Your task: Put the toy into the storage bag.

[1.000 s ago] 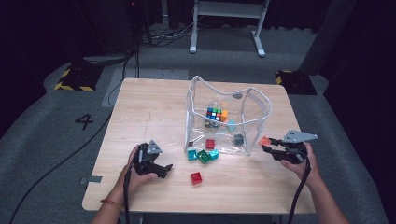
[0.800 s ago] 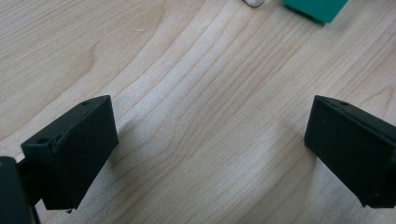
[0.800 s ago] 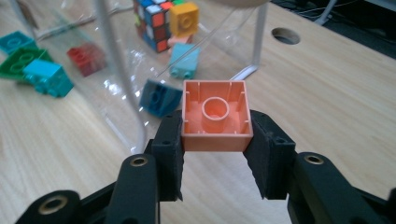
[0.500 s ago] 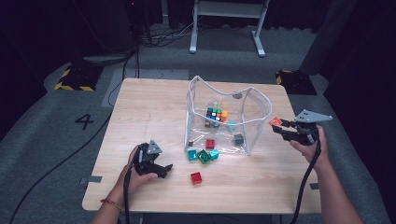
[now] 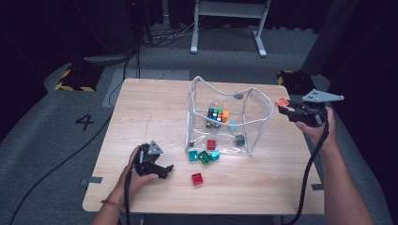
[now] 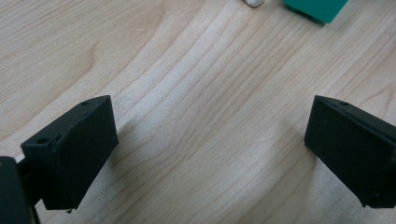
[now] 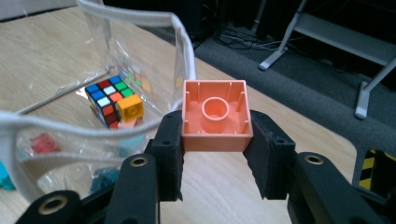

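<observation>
Right hand-held gripper point(image 7: 215, 140) clamped on an orange square plastic building brick point(image 7: 216, 115), hollow underside facing the camera, pads pressing both side walls. Brick is in the air just right of the clear plastic pouch with white trim point(image 5: 256, 123), near rim level. Left hand-held gripper point(image 6: 210, 149) wide open, nothing between the jaws, low over the light wooden desk point(image 5: 155, 112), well left of the pouch.

surface: wooden table point(image 5: 150, 112) | centre-right: clear bag point(image 5: 256, 117) standing | near the bag's front: teal and green bricks point(image 5: 203, 156) | nearer: red brick point(image 5: 197, 178) alone | left gripper point(image 5: 159, 169) resting near-left
</observation>
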Motion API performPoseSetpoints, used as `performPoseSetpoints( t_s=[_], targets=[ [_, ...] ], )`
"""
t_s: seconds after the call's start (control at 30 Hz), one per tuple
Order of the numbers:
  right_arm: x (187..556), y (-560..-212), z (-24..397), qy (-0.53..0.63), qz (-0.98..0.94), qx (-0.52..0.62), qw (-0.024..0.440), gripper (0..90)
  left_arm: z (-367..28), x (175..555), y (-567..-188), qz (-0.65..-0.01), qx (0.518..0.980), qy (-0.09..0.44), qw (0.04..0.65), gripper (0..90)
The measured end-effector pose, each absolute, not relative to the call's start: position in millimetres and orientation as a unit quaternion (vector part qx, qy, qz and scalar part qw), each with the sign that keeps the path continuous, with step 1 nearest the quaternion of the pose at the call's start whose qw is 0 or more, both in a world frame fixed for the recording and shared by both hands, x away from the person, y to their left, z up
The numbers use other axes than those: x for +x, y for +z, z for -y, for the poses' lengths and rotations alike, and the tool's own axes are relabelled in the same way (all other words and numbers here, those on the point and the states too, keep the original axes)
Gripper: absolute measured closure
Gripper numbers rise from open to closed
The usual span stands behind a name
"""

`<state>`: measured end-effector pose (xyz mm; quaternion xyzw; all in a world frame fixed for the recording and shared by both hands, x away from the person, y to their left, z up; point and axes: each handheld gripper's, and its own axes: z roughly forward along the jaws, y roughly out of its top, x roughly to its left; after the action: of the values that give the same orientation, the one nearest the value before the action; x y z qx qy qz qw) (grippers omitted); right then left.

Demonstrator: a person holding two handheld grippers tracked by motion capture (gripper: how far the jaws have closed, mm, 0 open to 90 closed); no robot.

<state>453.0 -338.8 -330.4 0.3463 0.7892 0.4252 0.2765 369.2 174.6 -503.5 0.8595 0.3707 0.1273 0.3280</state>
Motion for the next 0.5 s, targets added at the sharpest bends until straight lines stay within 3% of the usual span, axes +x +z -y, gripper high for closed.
performPoseSetpoints(
  t_s=[0.5],
  targets=[
    [459,-300,313,0.424,-0.798,0.317,0.29,59.0,-175,369,-504,-0.371,0.86,0.127,0.328,2.6]
  ],
)
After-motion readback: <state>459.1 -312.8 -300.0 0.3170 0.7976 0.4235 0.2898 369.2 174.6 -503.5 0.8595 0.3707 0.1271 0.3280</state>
